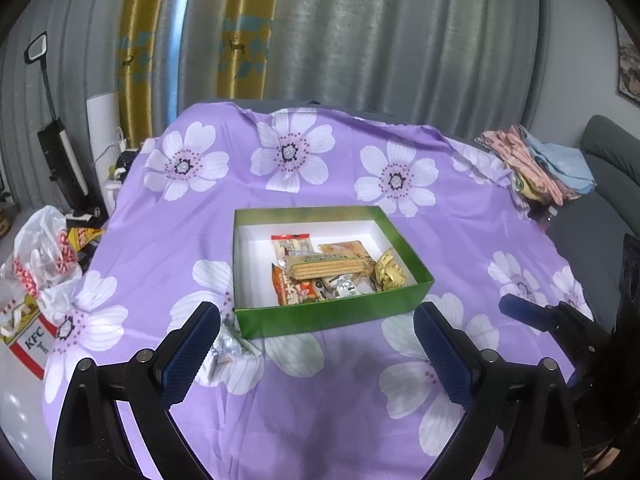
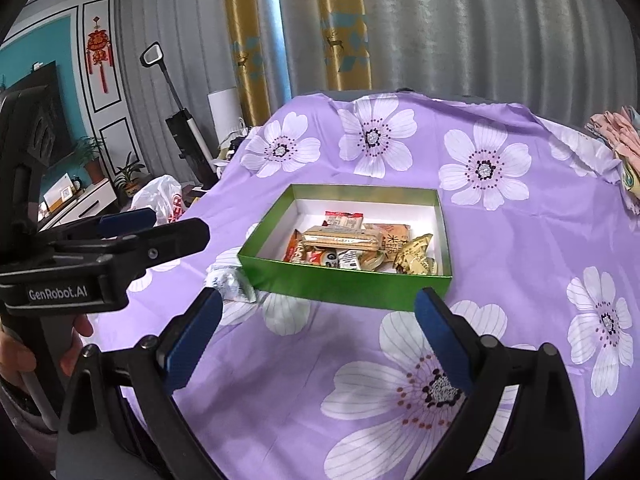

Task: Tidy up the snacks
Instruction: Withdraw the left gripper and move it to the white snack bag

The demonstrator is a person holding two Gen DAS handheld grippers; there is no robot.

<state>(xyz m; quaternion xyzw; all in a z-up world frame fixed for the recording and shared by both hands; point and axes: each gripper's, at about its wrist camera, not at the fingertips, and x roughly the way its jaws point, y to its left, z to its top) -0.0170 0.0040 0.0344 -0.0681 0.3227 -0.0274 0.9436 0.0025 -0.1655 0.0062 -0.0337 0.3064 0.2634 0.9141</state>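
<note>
Both tongs, left [image 1: 316, 344] and right [image 2: 318, 334], are spread and empty. A light, crinkly, probably slippery sweet [image 2: 229, 283] lies on the worktop [image 2: 520, 240] beside the box [image 2: 344, 282]; pinch its middle.

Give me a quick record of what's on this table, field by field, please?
surface: purple flowered cloth
container: green box, open, white inside
in the box: several wrapped snacks, a long wafer bar on top, a gold-wrapped piece at the right end
outside the box: one silvery wrapped snack on the cloth by the near left corner
left gripper: open, empty
right gripper: open, empty
table's far right edge: folded clothes
</note>
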